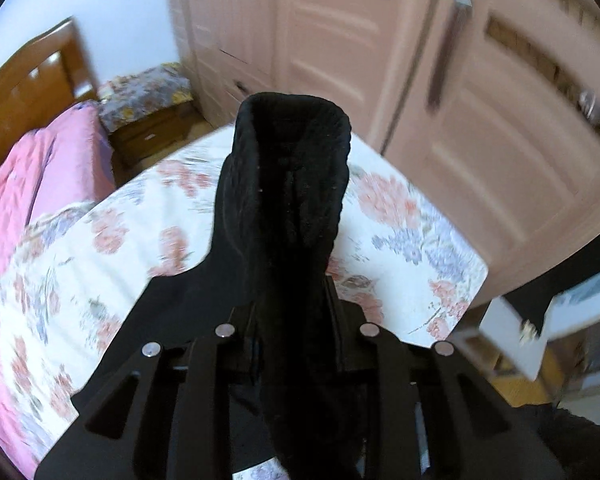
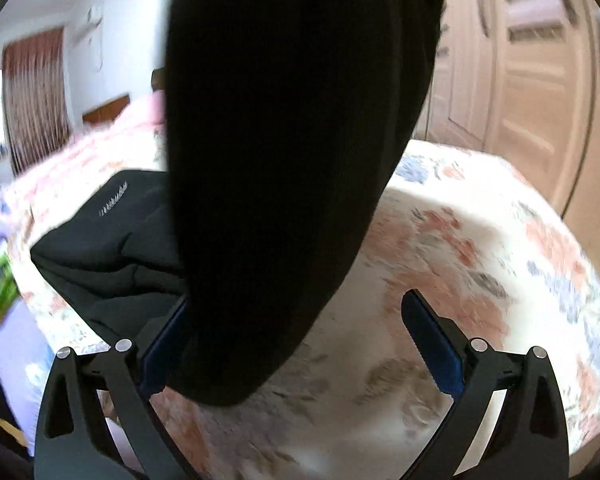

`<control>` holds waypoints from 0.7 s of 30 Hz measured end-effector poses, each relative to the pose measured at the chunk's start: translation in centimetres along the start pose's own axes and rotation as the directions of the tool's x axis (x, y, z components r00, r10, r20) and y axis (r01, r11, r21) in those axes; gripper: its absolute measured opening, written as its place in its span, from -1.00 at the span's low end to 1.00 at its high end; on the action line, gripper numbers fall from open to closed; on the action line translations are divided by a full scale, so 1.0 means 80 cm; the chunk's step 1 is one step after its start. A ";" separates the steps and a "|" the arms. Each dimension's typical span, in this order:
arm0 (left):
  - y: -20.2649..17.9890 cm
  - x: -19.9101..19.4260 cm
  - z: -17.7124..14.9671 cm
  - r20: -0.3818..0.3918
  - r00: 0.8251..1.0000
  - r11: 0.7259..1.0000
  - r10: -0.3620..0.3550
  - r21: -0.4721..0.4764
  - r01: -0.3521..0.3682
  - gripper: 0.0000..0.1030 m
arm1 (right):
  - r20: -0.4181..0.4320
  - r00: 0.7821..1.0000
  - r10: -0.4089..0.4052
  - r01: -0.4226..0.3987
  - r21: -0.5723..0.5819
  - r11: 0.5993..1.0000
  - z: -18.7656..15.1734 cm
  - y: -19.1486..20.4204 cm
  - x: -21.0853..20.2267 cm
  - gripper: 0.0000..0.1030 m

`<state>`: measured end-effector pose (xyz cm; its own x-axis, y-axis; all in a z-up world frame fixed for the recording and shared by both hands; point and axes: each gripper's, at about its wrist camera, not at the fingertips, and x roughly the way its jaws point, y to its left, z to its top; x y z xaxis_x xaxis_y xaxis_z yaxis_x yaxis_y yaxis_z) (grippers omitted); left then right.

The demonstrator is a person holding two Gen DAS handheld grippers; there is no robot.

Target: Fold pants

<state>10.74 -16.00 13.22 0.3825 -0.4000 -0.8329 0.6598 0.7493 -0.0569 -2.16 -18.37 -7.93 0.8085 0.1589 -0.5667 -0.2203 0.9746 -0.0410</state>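
black pants point(image 1: 288, 208) lifted over a floral bed point(image 1: 100, 264).
the left gripper point(image 1: 296, 312) has its fingers clamped on a bunched fold of the pants above the bed; the right gripper point(image 2: 300, 344) has its fingers point(image 2: 432, 344) wide apart, the hanging cloth between them, more pants lying on the bed.

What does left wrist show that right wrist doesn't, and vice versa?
Left wrist only: the left hand-held gripper shut on a bunched ribbed end of the black pants, plus a wooden headboard and a nightstand under a floral cloth.

Right wrist only: the right hand-held gripper open, one pants leg hanging in front of it against one pad, a folded black garment lying on the bed, and curtains.

Both: the black pants, the floral bedspread and the wardrobe doors.
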 end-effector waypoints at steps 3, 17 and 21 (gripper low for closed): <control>0.063 -0.053 -0.037 0.099 0.995 0.994 -0.026 -0.100 0.036 -0.55 | -0.012 0.982 -0.187 0.181 -0.205 0.962 0.000 0.043 0.016 0.85; 0.357 0.001 -0.385 0.417 0.899 0.673 -0.134 -0.627 0.392 -0.55 | 0.100 0.949 -0.298 0.313 -0.379 0.871 0.008 0.098 -0.002 0.85; 0.349 0.001 -0.411 0.485 0.867 0.649 -0.110 -0.626 0.432 -0.55 | 0.066 0.952 -0.300 0.301 -0.387 0.872 0.013 0.100 0.006 0.85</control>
<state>7.93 22.19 -6.52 0.5729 -0.6856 -0.4492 0.1890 0.6438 -0.7415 -2.92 -10.32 -7.67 0.8715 -0.1303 -0.4727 -0.1595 0.8363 -0.5245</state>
